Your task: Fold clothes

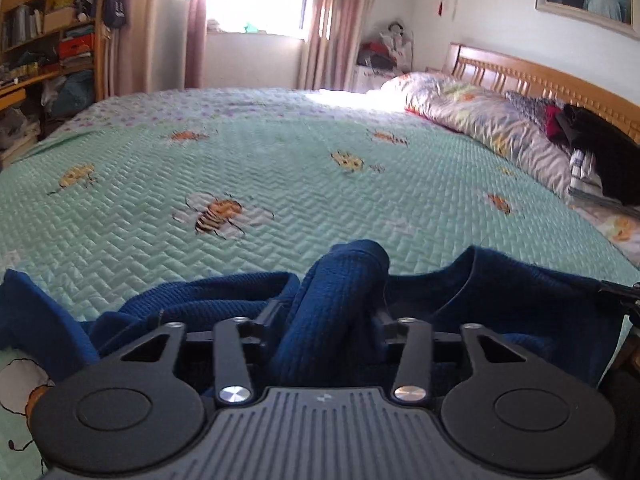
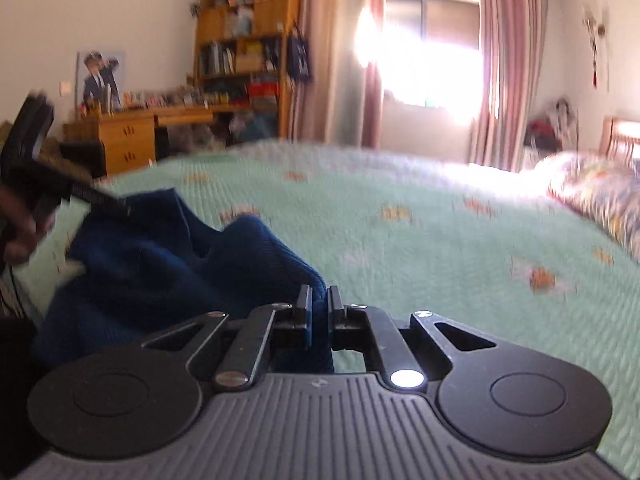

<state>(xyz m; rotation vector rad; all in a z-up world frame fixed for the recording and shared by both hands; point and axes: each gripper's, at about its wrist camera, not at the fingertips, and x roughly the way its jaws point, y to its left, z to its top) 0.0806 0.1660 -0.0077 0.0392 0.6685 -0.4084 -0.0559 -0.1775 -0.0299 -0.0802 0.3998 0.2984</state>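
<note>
A dark blue knit garment [image 1: 500, 292] lies bunched at the near edge of the bed. My left gripper [image 1: 326, 312] is shut on a thick fold of it [image 1: 340, 280] that bulges up between the fingers. In the right wrist view my right gripper [image 2: 319, 300] is shut on an edge of the same blue garment [image 2: 160, 256], which stretches away to the left. The other gripper [image 2: 36, 168] shows at the far left of that view, and the right gripper's tip [image 1: 620, 292] shows at the right edge of the left wrist view.
The bed has a mint green quilted cover with bee prints [image 1: 280, 160]. A floral pillow [image 1: 480, 120] and a pile of dark clothes [image 1: 600, 152] lie by the wooden headboard [image 1: 540, 76]. Shelves [image 2: 244, 48] and a desk [image 2: 132, 128] stand beyond the bed.
</note>
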